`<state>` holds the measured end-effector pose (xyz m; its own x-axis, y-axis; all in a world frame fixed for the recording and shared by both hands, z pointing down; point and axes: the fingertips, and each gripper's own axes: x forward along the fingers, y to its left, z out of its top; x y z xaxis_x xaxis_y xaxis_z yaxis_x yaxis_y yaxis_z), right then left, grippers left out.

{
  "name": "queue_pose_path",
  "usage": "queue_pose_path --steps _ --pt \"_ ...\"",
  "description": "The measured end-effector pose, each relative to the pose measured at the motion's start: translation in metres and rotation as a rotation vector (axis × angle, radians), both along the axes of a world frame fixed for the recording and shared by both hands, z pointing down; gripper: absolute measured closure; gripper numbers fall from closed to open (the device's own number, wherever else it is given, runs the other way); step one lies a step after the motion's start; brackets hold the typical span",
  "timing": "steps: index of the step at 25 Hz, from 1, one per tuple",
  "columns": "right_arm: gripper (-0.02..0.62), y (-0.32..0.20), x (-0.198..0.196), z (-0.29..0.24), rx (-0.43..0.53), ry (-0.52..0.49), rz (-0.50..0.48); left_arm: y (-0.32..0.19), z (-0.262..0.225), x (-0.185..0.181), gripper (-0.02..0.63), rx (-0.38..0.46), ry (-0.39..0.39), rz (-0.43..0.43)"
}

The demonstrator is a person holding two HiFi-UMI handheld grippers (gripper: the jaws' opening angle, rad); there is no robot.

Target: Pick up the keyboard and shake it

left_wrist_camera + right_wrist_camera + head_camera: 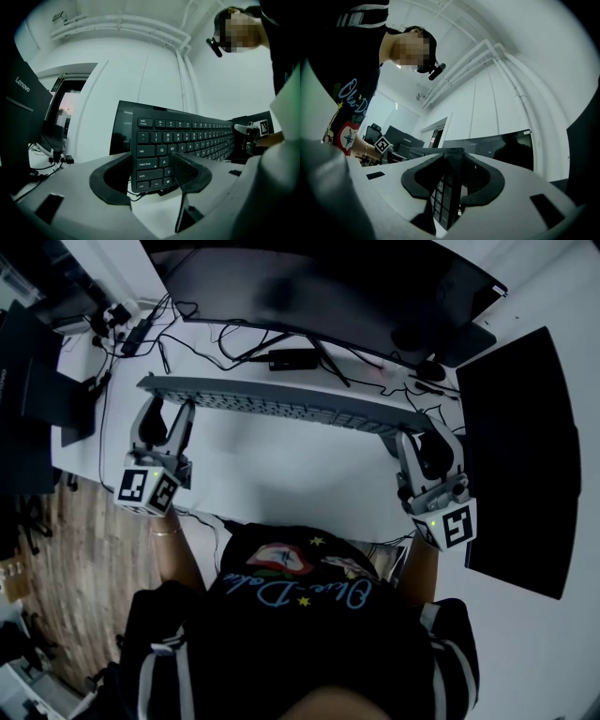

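Left gripper [151,171] jaws are closed on the left end of the keyboard [281,405]. Right gripper [452,180] jaws, half closed, clamp its right end. The keyboard is held on edge above the worktop [281,474], parallel to its front edge. The monitor [319,287] and cables [234,345] are just behind it.

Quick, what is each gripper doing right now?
Left gripper: closed on the keyboard, at its left end.
Right gripper: closed on the keyboard's right end.
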<state>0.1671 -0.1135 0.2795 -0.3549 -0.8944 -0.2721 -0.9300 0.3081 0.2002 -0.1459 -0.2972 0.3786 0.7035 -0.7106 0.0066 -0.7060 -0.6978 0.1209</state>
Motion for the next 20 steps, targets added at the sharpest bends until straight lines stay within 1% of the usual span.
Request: queue_pose_path --steps 2,5,9,11,15,20 --pt "0.479 0.001 0.002 0.009 -0.026 -0.02 0.006 0.002 0.009 0.002 0.364 -0.021 -0.011 0.001" --pt "0.479 0.003 0.006 0.022 -0.064 -0.048 0.013 0.007 0.018 0.008 0.364 -0.046 0.014 0.031" --pt "0.479 0.005 0.012 0.047 -0.126 -0.077 0.037 0.01 0.043 0.006 0.364 -0.117 -0.054 0.009" --pt "0.479 0.006 0.011 0.053 -0.144 -0.106 0.032 0.013 0.053 0.007 0.364 -0.146 -0.066 0.013" --pt "0.479 0.007 0.015 0.075 -0.209 -0.119 0.056 0.017 0.075 0.007 0.364 -0.202 -0.092 0.021" --pt "0.477 0.008 0.015 0.099 -0.27 -0.162 0.067 0.024 0.101 0.006 0.364 -0.26 -0.126 0.033"
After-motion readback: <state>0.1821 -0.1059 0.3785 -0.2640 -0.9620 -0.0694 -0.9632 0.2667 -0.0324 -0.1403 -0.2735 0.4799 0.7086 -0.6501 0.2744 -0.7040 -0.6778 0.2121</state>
